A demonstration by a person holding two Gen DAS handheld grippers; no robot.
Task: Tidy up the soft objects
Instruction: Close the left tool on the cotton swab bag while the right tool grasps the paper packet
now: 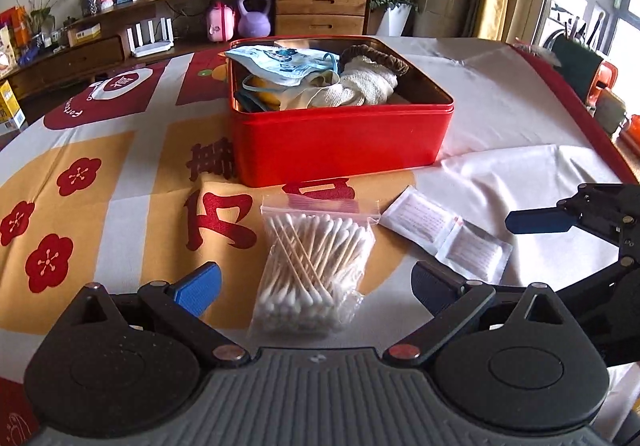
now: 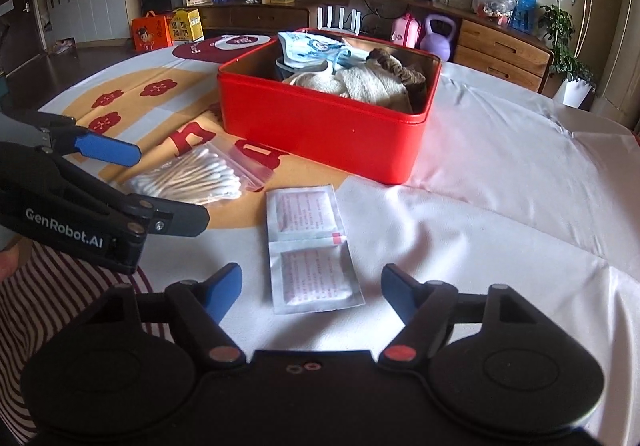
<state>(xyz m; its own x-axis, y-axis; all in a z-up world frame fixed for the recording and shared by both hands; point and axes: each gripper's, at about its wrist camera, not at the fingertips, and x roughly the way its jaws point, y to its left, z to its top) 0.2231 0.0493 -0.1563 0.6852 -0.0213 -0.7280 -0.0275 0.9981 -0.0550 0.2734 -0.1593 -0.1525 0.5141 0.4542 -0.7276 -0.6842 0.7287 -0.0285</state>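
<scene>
A clear zip bag of cotton swabs lies on the tablecloth in front of an open red tin. My left gripper is open, its fingers on either side of the bag without touching it. A folded white double sachet lies right of the bag. My right gripper stands open with the sachet's near end between its fingers, pads apart from it. The tin holds a mask packet, a cream knitted cloth and a brown scrunchie. The right wrist view shows the left gripper over the swabs.
The table carries a white, yellow and red printed cloth, wrinkled white at the right. A striped sleeve is at the near left. Beyond the table stand a wooden sideboard, a purple kettlebell and potted plants.
</scene>
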